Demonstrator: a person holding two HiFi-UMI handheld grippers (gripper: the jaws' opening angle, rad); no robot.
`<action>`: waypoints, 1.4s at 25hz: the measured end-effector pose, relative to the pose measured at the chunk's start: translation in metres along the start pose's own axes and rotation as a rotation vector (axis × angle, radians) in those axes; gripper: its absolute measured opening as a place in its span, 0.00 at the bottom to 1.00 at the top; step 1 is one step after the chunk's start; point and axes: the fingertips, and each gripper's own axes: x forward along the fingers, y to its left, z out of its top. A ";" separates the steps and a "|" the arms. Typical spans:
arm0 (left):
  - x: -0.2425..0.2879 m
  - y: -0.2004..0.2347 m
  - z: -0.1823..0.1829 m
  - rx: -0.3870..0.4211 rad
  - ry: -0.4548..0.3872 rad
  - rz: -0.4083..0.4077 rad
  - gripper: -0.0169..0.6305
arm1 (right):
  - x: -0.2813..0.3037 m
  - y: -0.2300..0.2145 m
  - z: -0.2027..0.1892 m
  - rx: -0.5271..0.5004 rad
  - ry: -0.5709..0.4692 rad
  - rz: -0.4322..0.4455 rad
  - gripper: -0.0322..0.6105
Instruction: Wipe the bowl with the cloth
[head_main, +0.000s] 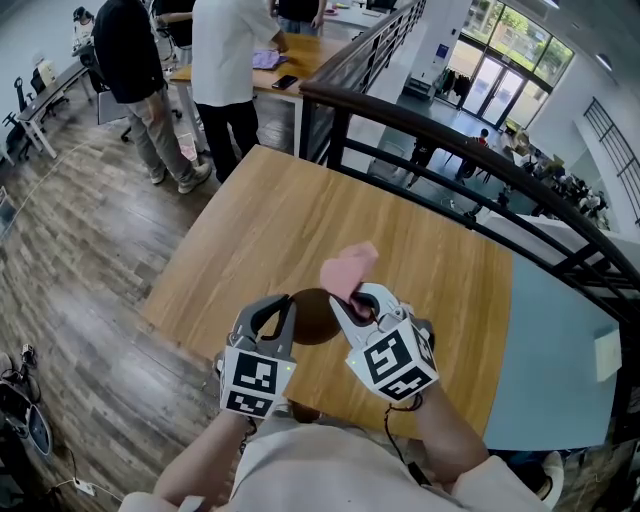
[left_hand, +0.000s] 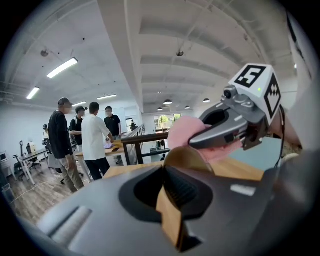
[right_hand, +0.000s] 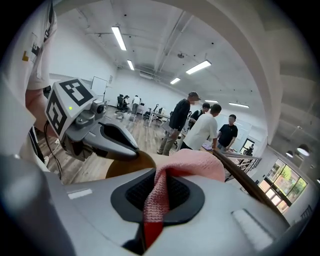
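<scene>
Floor (head_main: 80, 250), one, wood plank, around the work area. Counter (head_main: 300, 230), one, pale wood top, set close beside a dark railing (head_main: 450, 130), one. Persons (left_hand: 94, 137), four counted in the left gripper view, standing in a group well apart from the counter. Grippers, two, grey, each with a cube of square markers, held side by side over the near part of the counter. Left gripper (head_main: 285, 305) (left_hand: 165, 175): fingers drawn narrow and clamped on the wall of the bowl, whose thin wooden edge runs up between them. Right gripper (head_main: 345, 305) (right_hand: 157, 192): fingers closed tight on a fold of the cloth, which bunches out past their tips. Bowl (head_main: 315, 318) (left_hand: 192, 160) (right_hand: 127, 167), one, brown wood, round, tipped on edge and carried between the two grippers near the counter's front edge; its rim sits in the left fingers and its body reaches across to the tips of the right fingers. Whether it touches the counter top cannot be told. Cloth (head_main: 350, 268) (left_hand: 182, 131) (right_hand: 195, 165), one, pink, knitted, lying against the upper edge of the bowl and just above it, on the side away from the left fingers; its loose end stands up over the bowl in the head view.
</scene>
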 end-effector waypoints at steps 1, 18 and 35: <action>0.000 -0.003 -0.001 0.001 0.003 -0.008 0.05 | 0.000 0.004 0.004 -0.005 -0.013 0.007 0.08; 0.015 -0.010 -0.020 -0.062 0.039 -0.067 0.05 | 0.022 0.031 0.018 0.017 -0.080 0.079 0.08; 0.068 0.074 -0.033 -0.363 0.083 -0.011 0.05 | 0.055 -0.057 -0.024 0.216 -0.060 -0.098 0.08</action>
